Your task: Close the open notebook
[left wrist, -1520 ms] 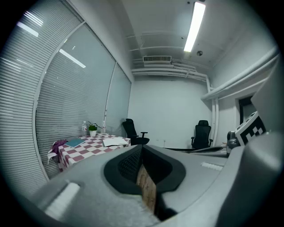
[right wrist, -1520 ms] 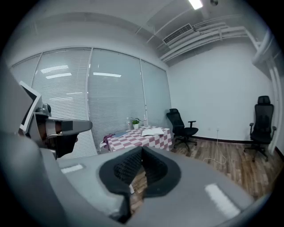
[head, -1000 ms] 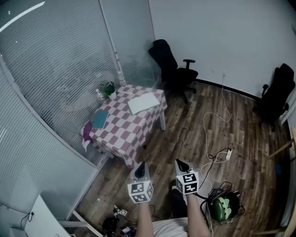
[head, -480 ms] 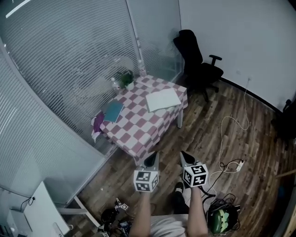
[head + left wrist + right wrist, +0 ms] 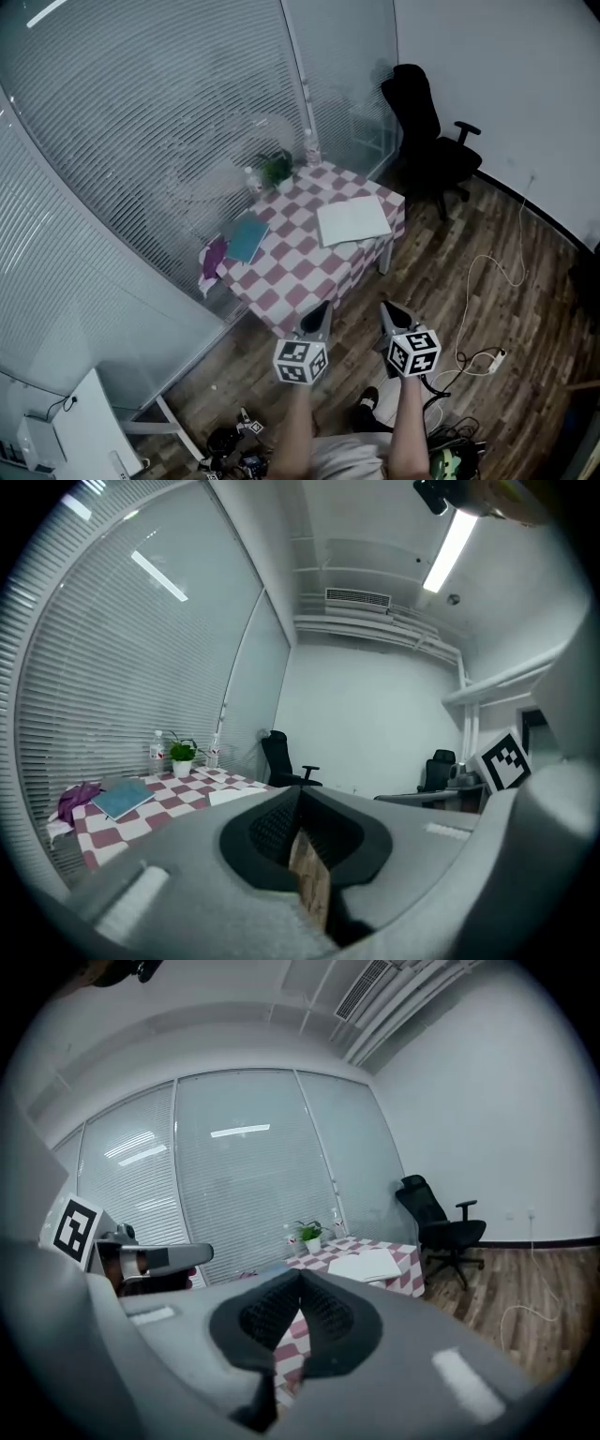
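The open notebook [image 5: 353,221] lies white and flat near the far right corner of the table with the red-and-white checked cloth [image 5: 292,272]; it also shows in the right gripper view as the notebook [image 5: 366,1265]. Both grippers hang in the air short of the table's near corner, well away from the notebook. My left gripper [image 5: 318,319] is shut with nothing between its jaws. To its right, my right gripper [image 5: 395,316] is shut and empty too.
On the table lie a teal closed book [image 5: 247,237], a purple cloth [image 5: 213,257], a small potted plant [image 5: 276,169] and bottles by the blinds. A black office chair [image 5: 433,148] stands beyond the table. Cables and a power strip [image 5: 494,357] lie on the wooden floor at right.
The table has come nearer and shifted right in the head view as I walk toward it. Both shut grippers have travelled forward together to the table's near corner.
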Motion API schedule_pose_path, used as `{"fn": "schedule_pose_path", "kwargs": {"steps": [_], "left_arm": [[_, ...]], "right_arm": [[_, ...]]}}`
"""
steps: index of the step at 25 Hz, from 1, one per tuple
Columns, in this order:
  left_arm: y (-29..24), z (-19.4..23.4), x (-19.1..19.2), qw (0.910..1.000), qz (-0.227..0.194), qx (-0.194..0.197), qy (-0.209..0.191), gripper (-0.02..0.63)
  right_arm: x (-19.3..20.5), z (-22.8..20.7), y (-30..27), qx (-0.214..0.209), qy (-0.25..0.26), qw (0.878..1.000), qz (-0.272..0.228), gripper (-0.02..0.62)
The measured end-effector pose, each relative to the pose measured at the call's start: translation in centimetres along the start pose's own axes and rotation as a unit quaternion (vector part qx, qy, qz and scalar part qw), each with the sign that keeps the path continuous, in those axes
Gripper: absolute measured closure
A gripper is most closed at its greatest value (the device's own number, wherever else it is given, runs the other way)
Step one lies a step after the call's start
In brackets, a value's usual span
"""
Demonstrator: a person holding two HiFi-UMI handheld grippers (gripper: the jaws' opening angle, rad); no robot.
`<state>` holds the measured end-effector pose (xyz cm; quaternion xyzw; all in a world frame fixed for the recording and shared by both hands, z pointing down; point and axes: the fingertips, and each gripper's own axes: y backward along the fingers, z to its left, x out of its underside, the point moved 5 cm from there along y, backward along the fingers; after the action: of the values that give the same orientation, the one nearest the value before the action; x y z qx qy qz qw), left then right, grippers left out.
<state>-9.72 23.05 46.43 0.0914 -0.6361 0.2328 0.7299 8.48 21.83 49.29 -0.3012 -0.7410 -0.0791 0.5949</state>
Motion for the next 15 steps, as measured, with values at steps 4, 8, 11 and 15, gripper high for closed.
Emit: {"fn": "schedule_pose_path", "kwargs": {"steps": [4, 8, 11, 15], "left_arm": [[-2.5, 1.5, -0.9, 0.9997, -0.015, -0.018, 0.000, 0.598], [-5.0, 2.3, -0.7, 0.9955, -0.028, -0.064, -0.065, 0.598], [-6.4, 3.2, -1.0, 0.9968, -0.044, -0.063, -0.022, 0.598], [-8.0, 3.9, -1.5, 0.9957, -0.044, -0.082, 0.005, 0.598]], "right_arm": [[-1.7, -2.0, -2.1, -0.021, -0.025, 0.999, -0.004, 0.595], [-2.9, -4.1, -3.7, -0.043, -0.057, 0.997, -0.018, 0.595], [-2.9, -5.2, -4.8, -0.046, -0.047, 0.998, -0.002, 0.595], [-3.3, -6.7, -5.6, -0.052, -0.040, 0.998, 0.009, 0.595]]}}
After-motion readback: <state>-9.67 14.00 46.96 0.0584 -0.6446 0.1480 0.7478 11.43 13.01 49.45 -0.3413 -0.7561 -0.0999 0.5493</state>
